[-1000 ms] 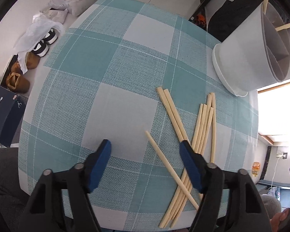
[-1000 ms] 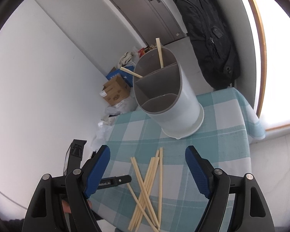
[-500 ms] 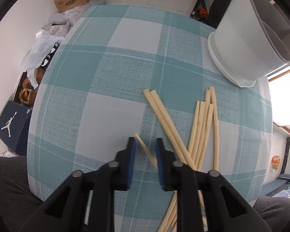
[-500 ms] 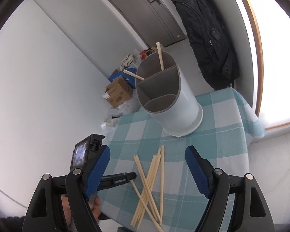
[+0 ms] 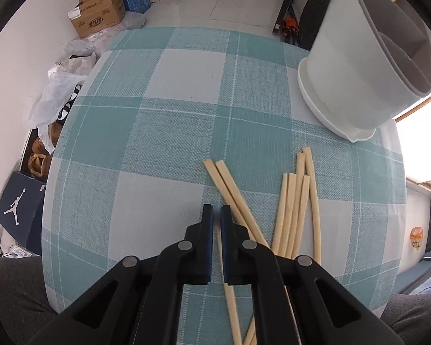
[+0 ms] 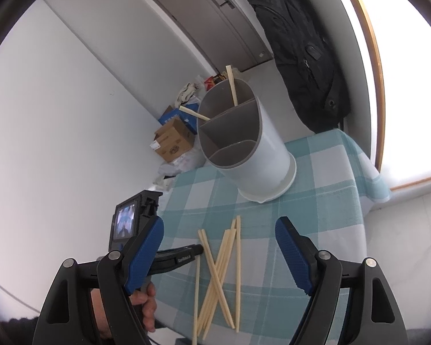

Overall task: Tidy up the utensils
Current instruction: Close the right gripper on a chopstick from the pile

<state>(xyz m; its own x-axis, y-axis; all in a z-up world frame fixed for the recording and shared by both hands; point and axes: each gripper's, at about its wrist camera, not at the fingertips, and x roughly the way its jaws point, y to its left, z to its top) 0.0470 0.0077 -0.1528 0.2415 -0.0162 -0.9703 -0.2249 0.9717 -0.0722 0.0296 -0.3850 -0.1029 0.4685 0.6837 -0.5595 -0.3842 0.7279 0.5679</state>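
Note:
Several pale wooden chopsticks [image 5: 293,210] lie crossed on the teal-and-white checked table [image 5: 158,115]. My left gripper [image 5: 217,215] points steeply down and is shut on one separate chopstick [image 5: 232,307], whose shaft runs back between the blue pads toward the camera. In the right wrist view the left gripper [image 6: 199,248] pinches that chopstick [image 6: 197,287] at the left side of the pile [image 6: 224,261]. My right gripper [image 6: 219,221] hovers above the table, open and holding nothing. The white holder [image 5: 353,66] with grey dividers stands at the far right; two chopsticks [image 6: 232,86] lean in its far compartment.
Cardboard boxes [image 5: 97,17], plastic bags and a dark shoe box [image 5: 17,210] lie on the floor beyond the table's left edge. A black backpack [image 6: 307,49] hangs by the bright window. The person's grey-trousered knees [image 5: 14,287] are at the near edge.
The left gripper moved in over the lone chopstick and its jaws went from wide apart to shut on it. The right gripper has stayed where it was, still open.

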